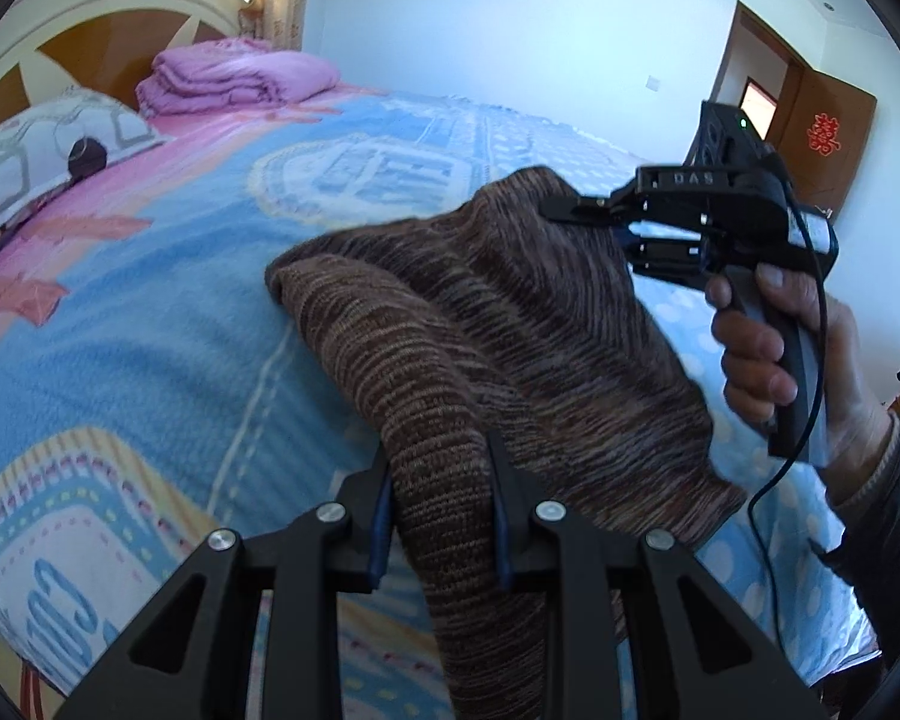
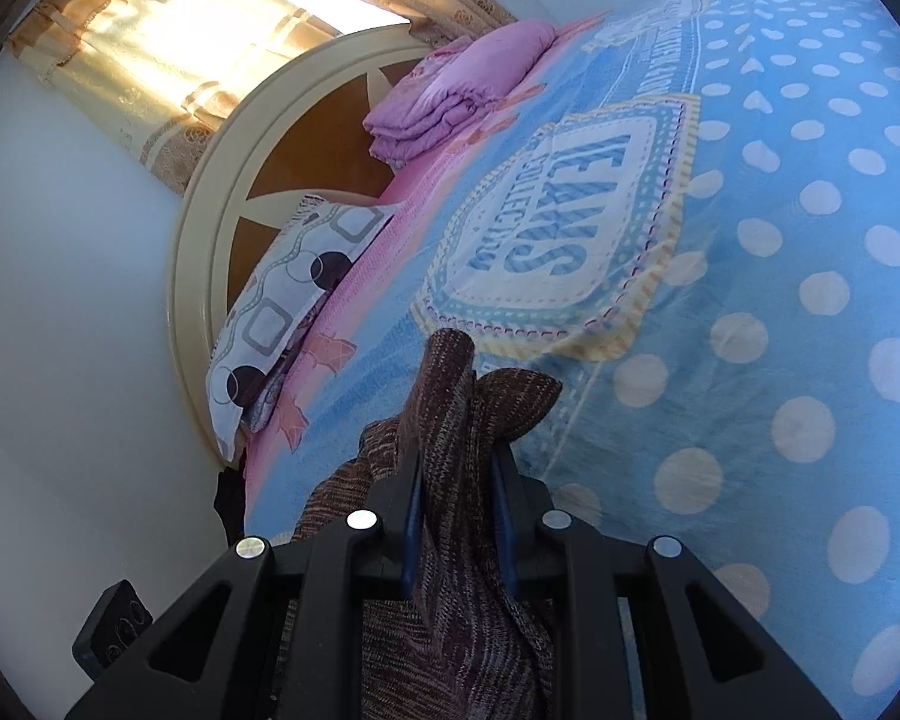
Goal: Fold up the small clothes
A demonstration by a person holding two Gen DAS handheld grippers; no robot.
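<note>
A brown striped knit garment (image 1: 480,330) hangs above the bed, held at two places. My left gripper (image 1: 441,462) is shut on a thick fold of it at the bottom of the left wrist view. Further right in that view my right gripper (image 1: 570,213), held by a person's hand (image 1: 768,348), is shut on the garment's far upper edge. In the right wrist view the right gripper (image 2: 456,468) clamps a bunched fold of the knit garment (image 2: 450,408), which rises past the fingertips and drapes down behind them.
The bed carries a blue, pink and dotted blanket (image 1: 150,312) with a printed badge (image 2: 546,228). A folded purple quilt (image 1: 234,75) and a patterned pillow (image 1: 42,150) lie by the headboard (image 2: 210,228). A brown door (image 1: 810,114) stands far right; curtains (image 2: 150,48) cover the window.
</note>
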